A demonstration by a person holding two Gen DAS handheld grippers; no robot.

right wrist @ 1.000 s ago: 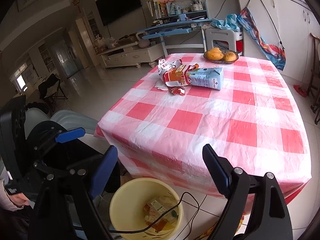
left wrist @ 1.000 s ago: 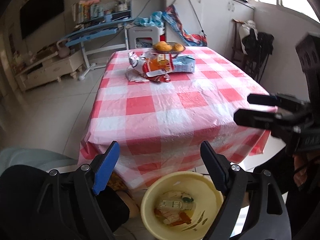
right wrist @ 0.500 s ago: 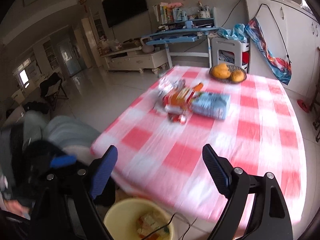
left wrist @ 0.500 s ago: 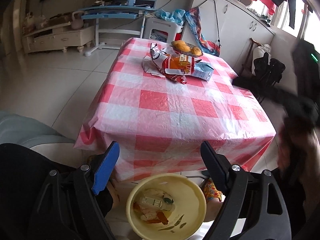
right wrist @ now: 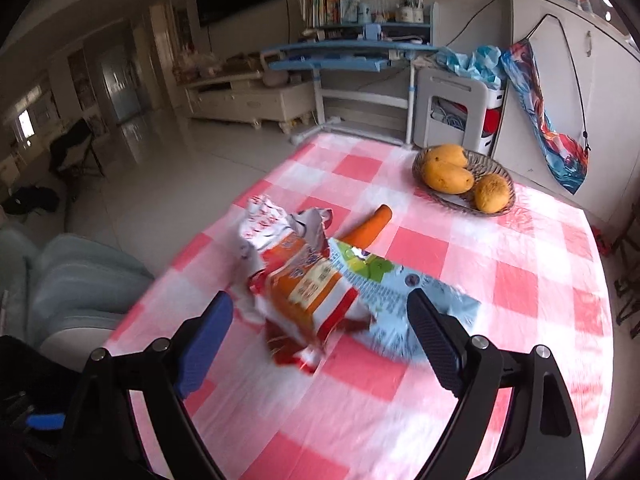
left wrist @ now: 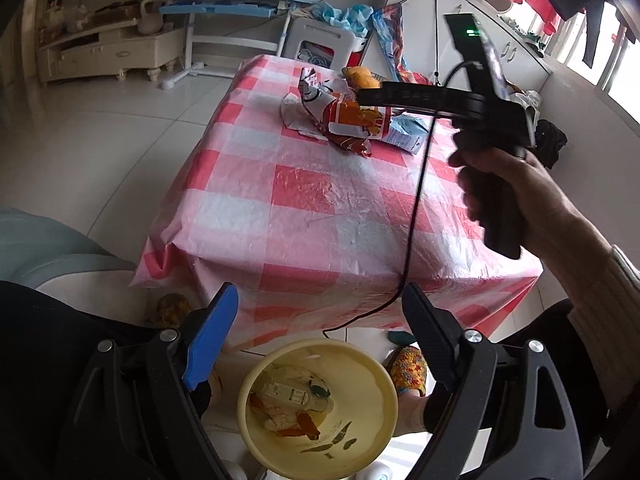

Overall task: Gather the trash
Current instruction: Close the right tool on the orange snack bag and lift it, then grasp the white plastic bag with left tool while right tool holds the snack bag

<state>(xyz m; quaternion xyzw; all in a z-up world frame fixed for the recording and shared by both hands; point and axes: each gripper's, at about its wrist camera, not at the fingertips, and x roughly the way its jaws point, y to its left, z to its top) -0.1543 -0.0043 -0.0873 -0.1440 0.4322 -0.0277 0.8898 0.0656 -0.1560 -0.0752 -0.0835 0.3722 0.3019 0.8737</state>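
On the red-checked table (right wrist: 532, 280) lies a trash pile: an orange snack bag (right wrist: 308, 288), a crumpled white wrapper (right wrist: 268, 224) and a light blue carton (right wrist: 404, 292), with a carrot (right wrist: 372, 224) behind them. My right gripper (right wrist: 318, 308) hovers open just before the pile, the bag between its spread fingers but untouched. In the left wrist view a hand holds that right gripper (left wrist: 372, 96) over the snack bag (left wrist: 352, 120). My left gripper (left wrist: 320, 308) stands open and empty above the yellow bin (left wrist: 360, 368), which holds some wrappers.
A wicker basket of mangoes (right wrist: 464, 176) sits at the table's far right. A black cable (left wrist: 416, 200) hangs from the right gripper across the table edge. A grey seat (right wrist: 80, 280) stands left of the table, with a blue desk (right wrist: 340, 56) beyond.
The right gripper has swept forward over the table up to the trash pile, and its hand now fills the right of the left view. The left gripper rolled slightly over the bin.
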